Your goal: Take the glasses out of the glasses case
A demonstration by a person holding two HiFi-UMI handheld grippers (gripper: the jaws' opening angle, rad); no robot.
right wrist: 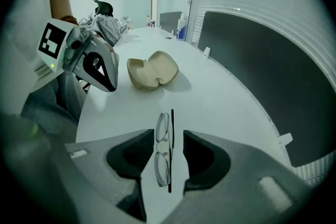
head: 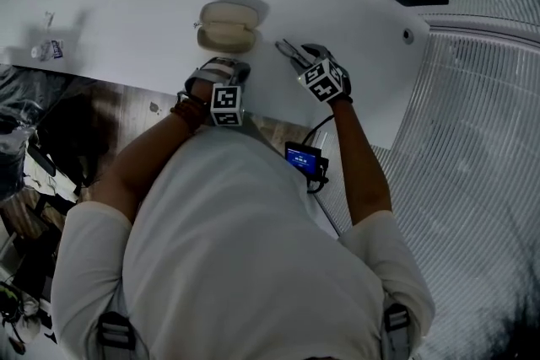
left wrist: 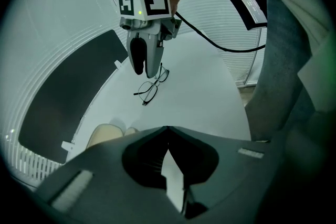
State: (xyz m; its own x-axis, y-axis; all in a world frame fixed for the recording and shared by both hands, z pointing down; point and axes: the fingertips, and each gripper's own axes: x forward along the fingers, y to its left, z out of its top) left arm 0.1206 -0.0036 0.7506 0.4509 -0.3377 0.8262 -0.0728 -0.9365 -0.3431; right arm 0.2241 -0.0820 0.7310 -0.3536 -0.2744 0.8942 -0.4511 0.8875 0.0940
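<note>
Glasses [right wrist: 162, 165] are lying free between the right gripper's [right wrist: 168, 136] parted jaws. Backing straight off is looking safest; the left gripper's [left wrist: 167, 131] jaws are sitting together.

The left gripper [head: 221, 68] is carried at the end of the bare left forearm [head: 139, 164], which is stretched forward from the body. It is pointed steeply downward, and its jaws are closed tip to tip with nothing caught between the fingers [left wrist: 94, 176]. The right gripper [head: 288, 52] is held out on the right forearm [head: 361, 156] just beside the left one and is likewise tilted steeply down. Its jaws are kept apart, and the glasses [right wrist: 164, 149] are seen between the fingers [right wrist: 210, 157], pressed by neither pad.
</note>
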